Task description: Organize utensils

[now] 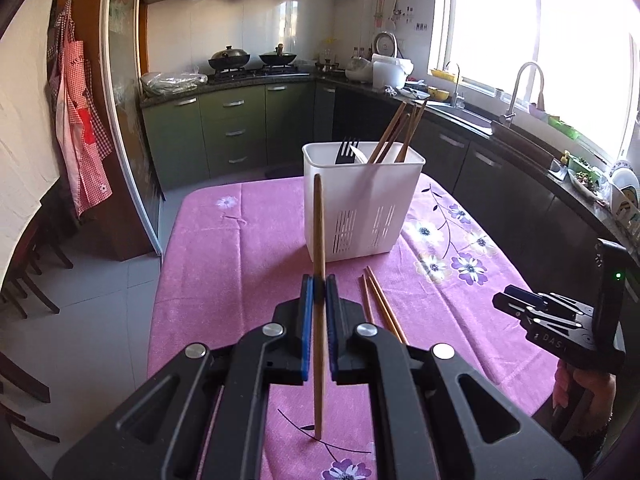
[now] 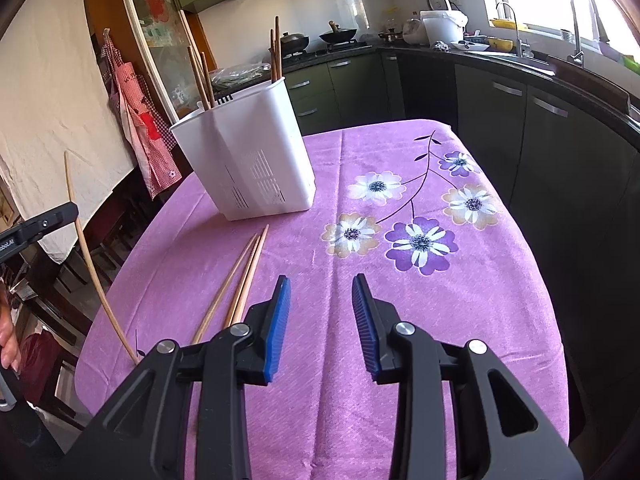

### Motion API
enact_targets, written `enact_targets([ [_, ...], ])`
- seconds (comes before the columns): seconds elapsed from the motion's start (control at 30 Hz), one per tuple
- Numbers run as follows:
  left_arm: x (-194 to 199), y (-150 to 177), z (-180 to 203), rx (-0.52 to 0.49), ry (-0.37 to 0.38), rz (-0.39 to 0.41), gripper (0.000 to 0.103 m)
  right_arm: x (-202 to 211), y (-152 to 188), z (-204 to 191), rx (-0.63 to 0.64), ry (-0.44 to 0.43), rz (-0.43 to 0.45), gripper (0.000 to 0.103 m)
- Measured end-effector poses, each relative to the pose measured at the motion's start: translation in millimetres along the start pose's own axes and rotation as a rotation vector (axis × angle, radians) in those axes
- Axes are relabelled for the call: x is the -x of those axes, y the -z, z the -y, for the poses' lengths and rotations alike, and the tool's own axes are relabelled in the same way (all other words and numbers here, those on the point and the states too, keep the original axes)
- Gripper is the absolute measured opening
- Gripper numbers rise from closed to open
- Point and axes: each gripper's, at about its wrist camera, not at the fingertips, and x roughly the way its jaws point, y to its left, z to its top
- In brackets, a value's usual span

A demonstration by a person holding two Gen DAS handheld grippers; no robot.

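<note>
Left gripper: blue pads clamped on one wooden chopstick, held upright between the fingers. White utensil holder: ahead of the fingertips, holding chopsticks and a fork. Loose chopsticks: flat on the pink tablecloth, just left of the right gripper, whose fingers stand apart, empty.

Blk grippers, blue ribbed pads, silver screws.

Both wrist views angled down, close over shared pink tablecloth, utensil holder
</note>
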Motion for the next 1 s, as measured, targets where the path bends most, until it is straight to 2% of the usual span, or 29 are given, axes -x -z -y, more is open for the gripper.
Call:
enact_targets([
  [0.2,21,13,-1,-0.013,-0.021,0.05,0.007,-17,-2,-9,0.036,-0.014,-0.057,0.032],
  [0.5,48,36,-13,-0.001,-0.064,0.098,0.007,-82,-26,-37,0.131,-0.058,-0.236,0.032],
  [0.73,51,38,-15,-0.005,-0.061,0.102,0.008,-144,-46,-49,0.121,-0.089,-0.381,0.017],
  [0.87,48,38,-8,-0.033,-0.055,0.09,0.007,-162,-50,-52,0.117,-0.088,-0.423,0.017],
  [1.0,41,38,-7,-0.038,-0.047,0.069,0.007,-164,-54,-57,0.126,-0.087,-0.416,0.017],
])
